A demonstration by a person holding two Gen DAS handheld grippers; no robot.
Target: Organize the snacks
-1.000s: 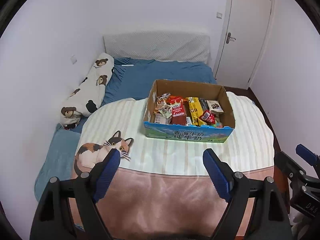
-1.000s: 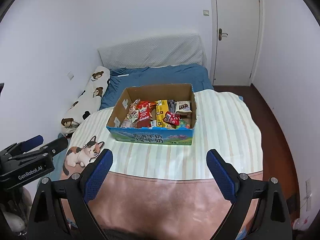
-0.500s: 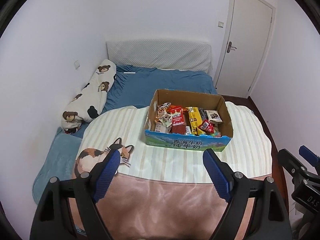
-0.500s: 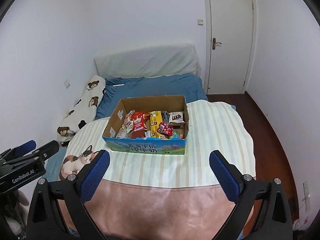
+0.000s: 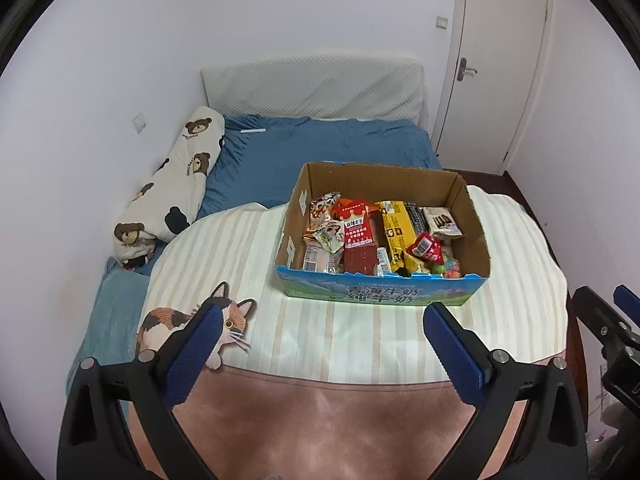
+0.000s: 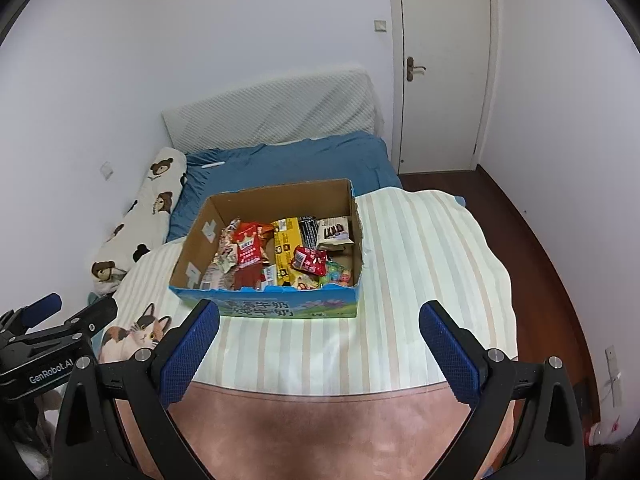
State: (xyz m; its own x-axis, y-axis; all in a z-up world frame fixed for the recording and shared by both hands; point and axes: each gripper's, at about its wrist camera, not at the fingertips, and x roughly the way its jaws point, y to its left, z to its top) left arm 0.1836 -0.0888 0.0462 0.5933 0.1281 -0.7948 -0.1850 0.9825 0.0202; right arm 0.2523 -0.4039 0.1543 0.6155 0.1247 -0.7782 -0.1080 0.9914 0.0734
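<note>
Cardboard, thin and already torn along its top rim, makes up the milk carton box [image 5: 380, 300] that holds the snacks; it would likely buckle if pinched on one wall, so the safer hold is probably low on two facing walls, or else the packets lifted out one at a time. The packets look light, soft and crinkly, their glossy film likely slippery; a sealed end seam seems the best place to pinch, since the puffed middles may crush.

Inside lie a red sachet [image 5: 355, 227], a long yellow bar [image 5: 394, 236], a small red candy bag [image 6: 309, 260], a pale cookie packet [image 6: 335, 234] and others, heaped without order toward the box's near wall.

The box sits on the striped blanket [image 5: 360, 340] covering the bed, nearer the blanket's far edge than its near one.

The left gripper [image 5: 318, 350] is opening, nothing between its blue pads. The right gripper [image 6: 319, 350] stands spread wide and empty. Both hang short of the box.
</note>
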